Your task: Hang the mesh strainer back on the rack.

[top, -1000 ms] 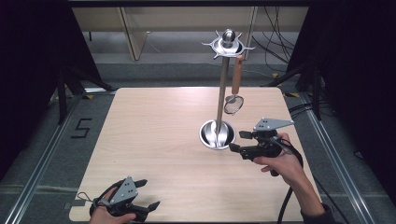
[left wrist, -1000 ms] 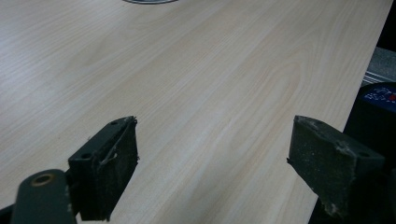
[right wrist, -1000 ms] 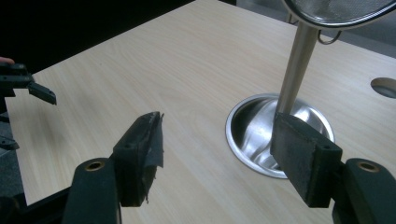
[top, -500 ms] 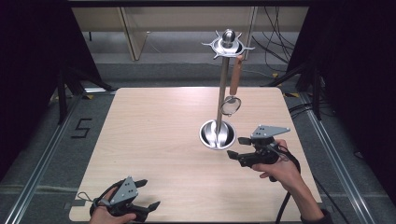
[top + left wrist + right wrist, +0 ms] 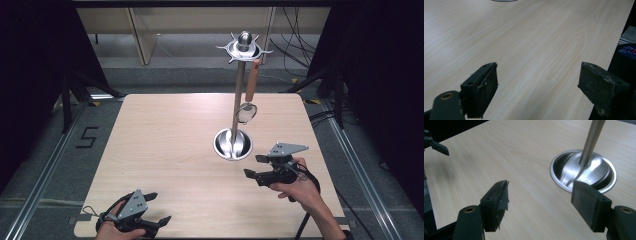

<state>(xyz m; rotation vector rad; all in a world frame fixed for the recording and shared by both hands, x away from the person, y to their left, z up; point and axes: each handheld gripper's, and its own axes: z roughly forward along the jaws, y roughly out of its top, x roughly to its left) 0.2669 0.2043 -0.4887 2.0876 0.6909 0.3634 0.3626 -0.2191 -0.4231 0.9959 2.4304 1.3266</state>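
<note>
Below: right gripper (image 5: 256,166) hand-held, jaws wide, empty, beside polished steel stand (image 5: 233,144); left gripper (image 5: 156,208) likewise agape over pale woodgrain table (image 5: 165,140).

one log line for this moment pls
left gripper: open, empty | right gripper: open, empty, beside stand base | ladle: hanging on stand

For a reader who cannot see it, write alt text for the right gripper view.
Two black tongs stand open and empty over a pale wooden table. Just beyond the right jaw is the round steel base of a stand, its metal pole rising out of frame.
</note>
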